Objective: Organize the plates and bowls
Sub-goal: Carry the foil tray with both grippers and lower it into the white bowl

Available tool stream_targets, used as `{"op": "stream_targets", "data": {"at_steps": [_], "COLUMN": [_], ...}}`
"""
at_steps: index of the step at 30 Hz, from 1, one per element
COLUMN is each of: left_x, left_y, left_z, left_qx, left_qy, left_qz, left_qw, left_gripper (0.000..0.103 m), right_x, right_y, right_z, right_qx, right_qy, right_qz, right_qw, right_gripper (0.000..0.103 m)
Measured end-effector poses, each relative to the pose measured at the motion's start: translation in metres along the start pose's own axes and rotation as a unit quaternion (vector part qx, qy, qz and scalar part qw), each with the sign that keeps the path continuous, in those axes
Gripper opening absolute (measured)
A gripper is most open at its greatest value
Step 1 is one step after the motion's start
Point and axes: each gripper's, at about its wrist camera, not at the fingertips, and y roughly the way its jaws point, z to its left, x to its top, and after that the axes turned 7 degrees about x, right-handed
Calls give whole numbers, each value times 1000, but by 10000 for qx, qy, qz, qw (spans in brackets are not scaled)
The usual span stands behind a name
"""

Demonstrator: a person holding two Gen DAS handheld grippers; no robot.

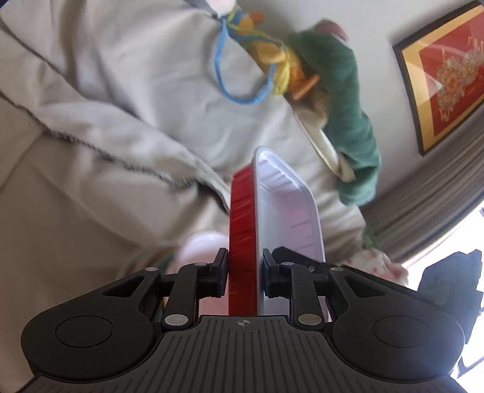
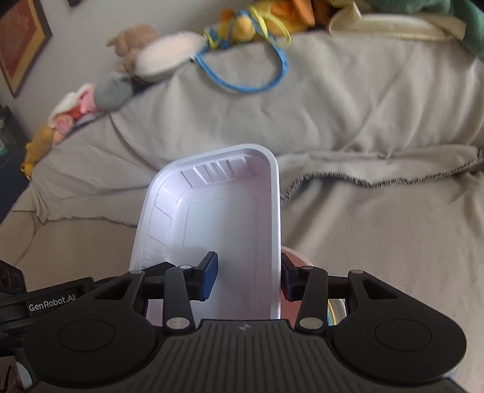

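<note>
A: What does the left gripper (image 1: 245, 272) have?

B: A tray (image 1: 273, 211), red outside and white inside. It stands on edge between the fingers, which sit against its two faces, one on the red side and one on the white. So the gripper pinches the tray's wall.

A: And the right gripper (image 2: 249, 281)?

B: It has a white tray (image 2: 217, 217) of the same shape, seen from the open side. One blue pad (image 2: 210, 276) is inside the tray, the other sits outside the right wall. The outer finger touches the rim; whether the inner pad presses on the wall I cannot tell, since a gap shows between pad and wall.

A: Where are the trays?

B: Both are up off the sofa (image 2: 378, 121), held in front of it. The sofa is covered in a pale cloth.

A: Anything under the right tray?

B: A pinkish round edge (image 2: 298, 257) shows just beside its right wall, low down. Too little shows to name it.

A: What else is around?

B: Soft toys (image 2: 242, 24) along the top of the sofa, with a blue loop (image 2: 242, 84) hanging from them. A green cloth (image 1: 341, 105) lies there too, and a framed red picture (image 1: 444, 75) hangs on the wall.
</note>
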Motion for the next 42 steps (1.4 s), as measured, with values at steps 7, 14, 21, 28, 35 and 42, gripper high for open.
{"op": "stream_targets", "data": {"at_steps": [7, 14, 21, 28, 35, 42], "left_x": [-12, -8, -5, -9, -8, -7], "left_y": [19, -2, 1, 4, -8, -8], "left_z": [-4, 2, 14, 11, 9, 14], "left_qx": [414, 512, 170, 142, 383, 427], "left_qy": [293, 184, -162, -115, -52, -115], "left_qz": [328, -250, -3, -55, -416, -358], "left_qw": [9982, 9982, 9997, 9998, 9984, 9984], "left_gripper": [25, 25, 24, 24, 24, 25], "right_x": [-22, -25, -25, -20, -21, -25], "right_y": [0, 1, -4, 4, -5, -14], "right_z": [-12, -17, -10, -4, -11, -23], "right_qx": [-353, -570, -286, -415, -551, -640], "right_qy": [201, 141, 52, -133, -119, 94], "right_qz": [339, 232, 157, 83, -65, -56], "right_qw": [9986, 9980, 9995, 9990, 9984, 9979], "right_gripper": [43, 43, 43, 43, 43, 50]}}
